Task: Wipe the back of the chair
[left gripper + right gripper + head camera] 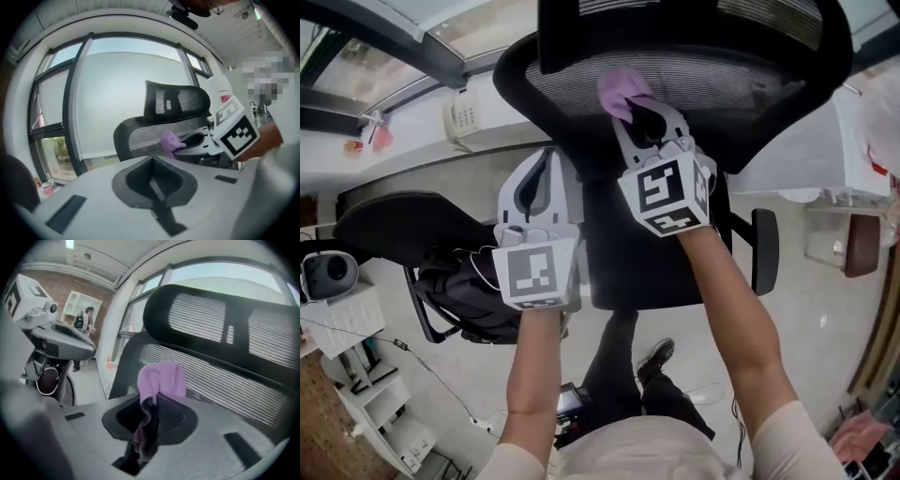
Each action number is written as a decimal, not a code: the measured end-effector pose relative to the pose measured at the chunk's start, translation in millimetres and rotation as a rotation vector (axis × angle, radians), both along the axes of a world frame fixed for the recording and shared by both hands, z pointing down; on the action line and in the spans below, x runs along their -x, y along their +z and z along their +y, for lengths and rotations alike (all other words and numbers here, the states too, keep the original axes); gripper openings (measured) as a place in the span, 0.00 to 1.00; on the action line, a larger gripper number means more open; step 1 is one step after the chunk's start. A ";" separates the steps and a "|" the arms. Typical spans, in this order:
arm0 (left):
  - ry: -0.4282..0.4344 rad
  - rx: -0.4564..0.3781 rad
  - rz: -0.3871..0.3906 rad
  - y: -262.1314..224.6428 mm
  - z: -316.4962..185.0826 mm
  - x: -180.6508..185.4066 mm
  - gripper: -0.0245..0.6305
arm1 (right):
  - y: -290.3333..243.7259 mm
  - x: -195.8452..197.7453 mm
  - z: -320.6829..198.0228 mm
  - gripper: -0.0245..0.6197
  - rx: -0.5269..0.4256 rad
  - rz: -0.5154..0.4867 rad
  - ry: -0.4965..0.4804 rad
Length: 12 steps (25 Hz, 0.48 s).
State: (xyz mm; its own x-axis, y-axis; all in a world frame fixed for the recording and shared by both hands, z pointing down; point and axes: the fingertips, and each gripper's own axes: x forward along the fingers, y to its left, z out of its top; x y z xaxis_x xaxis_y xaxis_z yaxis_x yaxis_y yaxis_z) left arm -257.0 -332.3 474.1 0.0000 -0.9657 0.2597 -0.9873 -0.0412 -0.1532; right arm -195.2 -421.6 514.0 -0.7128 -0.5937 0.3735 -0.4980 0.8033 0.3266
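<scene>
Right tool (643,120) clamped shut on purple cloth (619,89); cloth held against upper mesh of chair back (722,80). Left tool (542,187) closed, empty, held low beside chair. Wiping judged barely begun; most of back left to be wiped.

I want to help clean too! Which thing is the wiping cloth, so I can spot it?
Find the big black office chair in the middle, with its stripy mesh back. Right at that mesh, the right gripper pinches a small crumpled cloth. It is the only soft purple thing there; everything around it is black, grey or white.
</scene>
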 end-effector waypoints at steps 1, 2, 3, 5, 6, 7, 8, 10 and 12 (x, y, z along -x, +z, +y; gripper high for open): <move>-0.012 0.001 -0.003 0.3 4.9 7.0 0.05 | 1.3 14.4 8.1 0.14 0.003 0.001 -0.027; -0.022 0.003 -0.006 0.9 9.3 12.9 0.05 | 2.6 25.6 15.0 0.14 0.007 0.003 -0.047; -0.030 0.006 -0.008 1.6 13.2 17.9 0.05 | 3.8 34.3 20.4 0.14 0.009 0.004 -0.062; -0.042 0.007 -0.012 3.2 18.5 25.5 0.05 | 5.4 45.7 27.1 0.14 0.008 0.004 -0.081; -0.044 0.000 -0.015 3.7 19.5 28.0 0.05 | 5.7 48.6 28.4 0.14 0.006 0.002 -0.086; -0.045 -0.015 -0.020 3.9 19.3 29.5 0.05 | 5.8 49.7 28.8 0.14 0.005 0.002 -0.089; -0.044 -0.032 -0.023 4.3 18.1 29.7 0.05 | 6.1 49.0 28.5 0.14 0.003 0.002 -0.090; -0.035 -0.031 -0.020 7.0 15.2 24.3 0.05 | 7.3 43.1 26.0 0.13 -0.002 0.004 -0.086; -0.015 -0.027 -0.019 9.6 10.4 14.3 0.05 | 9.7 28.1 20.2 0.13 -0.002 0.007 -0.058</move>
